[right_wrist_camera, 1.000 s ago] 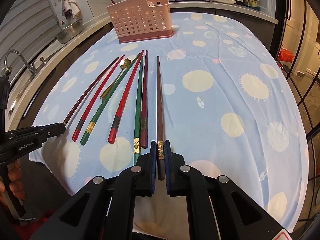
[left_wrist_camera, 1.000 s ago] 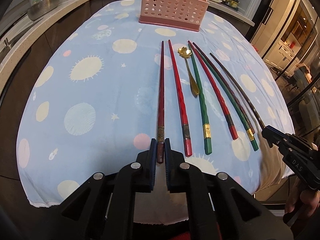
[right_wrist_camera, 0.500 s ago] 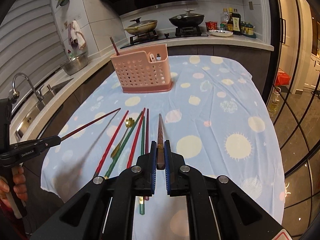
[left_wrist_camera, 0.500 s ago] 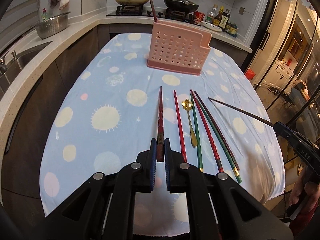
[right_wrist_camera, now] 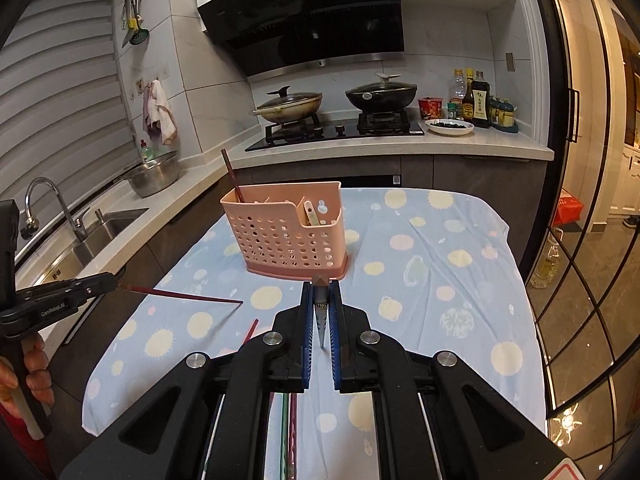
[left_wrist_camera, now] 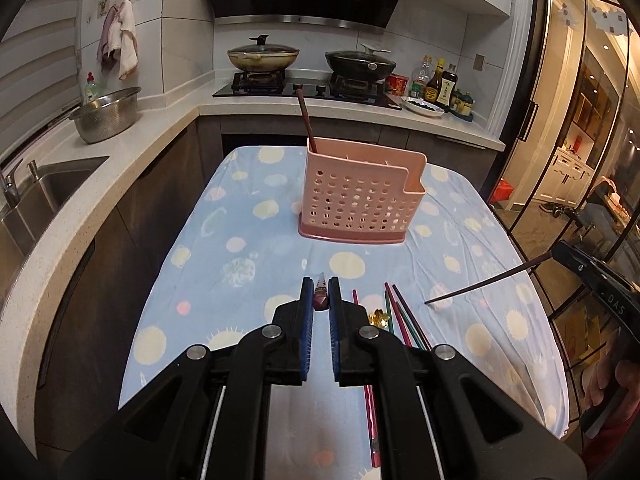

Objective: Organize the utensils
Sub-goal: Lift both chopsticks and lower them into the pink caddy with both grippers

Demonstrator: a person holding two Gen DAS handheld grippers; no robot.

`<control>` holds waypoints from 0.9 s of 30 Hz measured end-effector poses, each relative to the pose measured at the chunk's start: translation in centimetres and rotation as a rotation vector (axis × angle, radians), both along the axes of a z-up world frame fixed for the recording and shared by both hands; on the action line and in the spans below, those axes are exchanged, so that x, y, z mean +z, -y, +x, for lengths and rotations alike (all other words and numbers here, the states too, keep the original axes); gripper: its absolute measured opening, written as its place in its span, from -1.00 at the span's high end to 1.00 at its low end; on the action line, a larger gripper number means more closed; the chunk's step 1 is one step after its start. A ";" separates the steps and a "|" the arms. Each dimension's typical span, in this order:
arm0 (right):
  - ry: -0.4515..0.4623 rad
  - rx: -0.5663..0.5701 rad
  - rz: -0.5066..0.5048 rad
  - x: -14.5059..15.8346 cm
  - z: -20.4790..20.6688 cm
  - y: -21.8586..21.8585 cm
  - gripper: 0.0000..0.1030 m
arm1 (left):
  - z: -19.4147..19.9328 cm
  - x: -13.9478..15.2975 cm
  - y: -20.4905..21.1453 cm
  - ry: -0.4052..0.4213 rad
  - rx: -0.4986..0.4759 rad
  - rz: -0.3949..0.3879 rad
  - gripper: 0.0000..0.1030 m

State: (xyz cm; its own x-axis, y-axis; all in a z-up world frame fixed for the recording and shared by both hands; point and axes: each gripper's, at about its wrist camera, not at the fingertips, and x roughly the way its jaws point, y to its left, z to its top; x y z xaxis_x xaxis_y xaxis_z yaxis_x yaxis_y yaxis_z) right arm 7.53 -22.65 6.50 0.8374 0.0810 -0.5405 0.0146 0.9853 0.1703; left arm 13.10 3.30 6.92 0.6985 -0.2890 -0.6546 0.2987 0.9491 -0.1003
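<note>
red chopstick clamped by its butt end between the blue pads of the left tongs, raised above the bench; in the right wrist view the same stick juts level from the left tongs, tip free in the air over the cloth. dark brown chopstick pinched near its gilt band by the right tongs, seen end-on; in the left wrist view it slants from the right tongs down toward the cloth, tip clear of the surface. both tongs are thus closed, each on one chopstick. remaining utensils lie side by side on the bench just right of the left tongs: a red chopstick, a gold spoon with flower-shaped end, and green, red and dark sticks close together, partly hidden by the tongs. pink perforated holder stands upright farther along the bench, well apart from the lying sticks; one dark chopstick leans in its tall left compartment, and a pale utensil sits in the low right compartment. blue cloth with pale spots covers the bench.
</note>
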 end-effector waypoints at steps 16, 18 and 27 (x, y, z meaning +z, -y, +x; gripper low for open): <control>0.039 -0.002 0.000 2.4 4.3 0.4 0.86 | 4.5 3.9 2.1 0.074 -0.027 -0.003 0.87; 0.044 0.002 -0.006 2.8 4.7 0.3 0.86 | 5.0 4.6 2.3 0.087 -0.033 -0.005 0.87; 0.103 0.014 -0.009 6.6 8.2 0.4 0.86 | 7.1 9.2 3.2 0.172 -0.038 -0.034 0.86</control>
